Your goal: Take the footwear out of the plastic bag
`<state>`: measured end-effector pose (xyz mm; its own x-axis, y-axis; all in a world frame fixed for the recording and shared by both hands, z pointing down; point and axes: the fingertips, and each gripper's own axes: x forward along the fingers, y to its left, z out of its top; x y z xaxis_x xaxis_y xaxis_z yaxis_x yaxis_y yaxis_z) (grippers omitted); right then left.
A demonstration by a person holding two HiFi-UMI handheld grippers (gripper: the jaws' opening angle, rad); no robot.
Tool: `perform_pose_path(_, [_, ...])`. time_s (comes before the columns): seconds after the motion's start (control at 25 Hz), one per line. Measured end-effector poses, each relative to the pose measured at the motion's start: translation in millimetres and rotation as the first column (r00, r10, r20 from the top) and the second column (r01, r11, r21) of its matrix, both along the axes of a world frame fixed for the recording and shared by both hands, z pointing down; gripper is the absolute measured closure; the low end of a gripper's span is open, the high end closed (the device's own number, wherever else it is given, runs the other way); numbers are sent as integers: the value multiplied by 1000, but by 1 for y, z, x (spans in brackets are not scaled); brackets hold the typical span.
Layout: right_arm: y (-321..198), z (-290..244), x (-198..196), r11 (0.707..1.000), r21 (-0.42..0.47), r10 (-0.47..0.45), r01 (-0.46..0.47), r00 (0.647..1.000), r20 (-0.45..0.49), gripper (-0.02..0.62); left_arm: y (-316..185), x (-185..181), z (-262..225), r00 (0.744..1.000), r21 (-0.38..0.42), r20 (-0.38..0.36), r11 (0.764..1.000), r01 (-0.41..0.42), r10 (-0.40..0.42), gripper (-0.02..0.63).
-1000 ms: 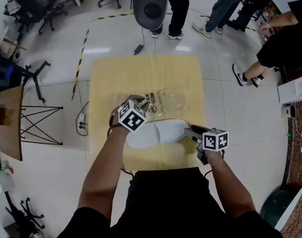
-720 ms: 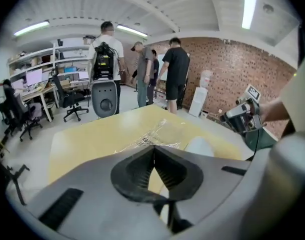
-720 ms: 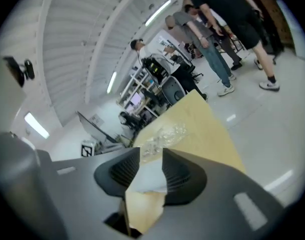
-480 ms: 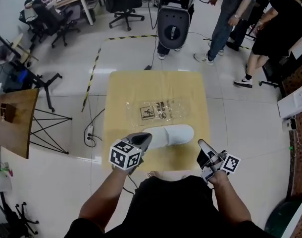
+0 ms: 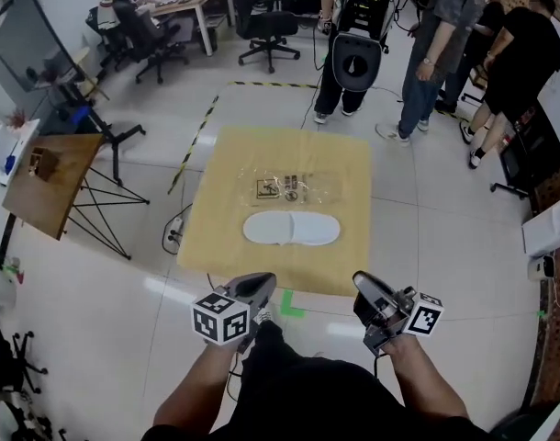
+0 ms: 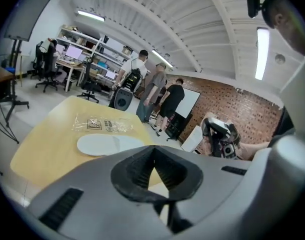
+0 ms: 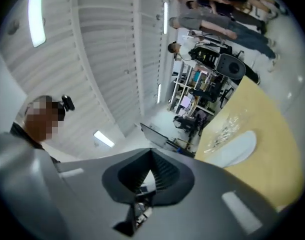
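A pair of white slippers (image 5: 291,230) lies flat in the middle of the yellow table (image 5: 216,228), outside the clear plastic bag (image 5: 294,189), which rests empty just beyond them. Both grippers are held back over the floor, short of the table's near edge. My left gripper (image 5: 255,286) is shut with nothing in it. My right gripper (image 5: 364,288) is also shut and empty. The left gripper view shows the slippers (image 6: 110,145), the bag (image 6: 101,124) and the right gripper (image 6: 220,136) beyond the closed jaws. The right gripper view, tilted upward, catches the slippers (image 7: 236,149) and the bag (image 7: 225,129).
Several people (image 5: 436,53) stand past the table's far side beside a black stand (image 5: 358,58) and office chairs (image 5: 266,30). A wooden side table (image 5: 50,186) is at the left. A power strip (image 5: 173,237) and green tape (image 5: 289,306) lie on the floor.
Both grippers have drawn back from the slippers and off the table toward the person. The head view has risen and backed away. The slippers stay on the table.
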<state>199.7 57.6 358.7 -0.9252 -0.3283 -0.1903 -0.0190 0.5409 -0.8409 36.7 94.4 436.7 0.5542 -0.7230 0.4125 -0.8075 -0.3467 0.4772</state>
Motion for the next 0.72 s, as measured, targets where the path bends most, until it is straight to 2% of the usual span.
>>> perform_pose_path(0.16, [43, 25, 39, 998, 58, -7, 18, 981, -196, 595, 52, 40, -26, 997, 55, 46, 997, 56, -59, 600])
perform_pose_path(0.32, [72, 43, 67, 997, 79, 20, 9, 930, -367, 595, 102, 68, -26, 992, 37, 128, 999, 15, -19, 600])
perform_pose_path(0.4, [88, 48, 73, 995, 101, 31, 15, 895, -445, 595, 121, 69, -24, 990, 15, 139, 1000, 17, -18, 600])
perform_pose_path(0.56, [111, 47, 73, 982, 184, 68, 40, 837, -544, 595, 135, 60, -36, 996, 29, 76, 999, 45, -47, 600])
perform_pose_path(0.72, [125, 47, 59, 968, 246, 113, 57, 773, -624, 595, 142, 43, -45, 995, 52, 98, 998, 17, -22, 600])
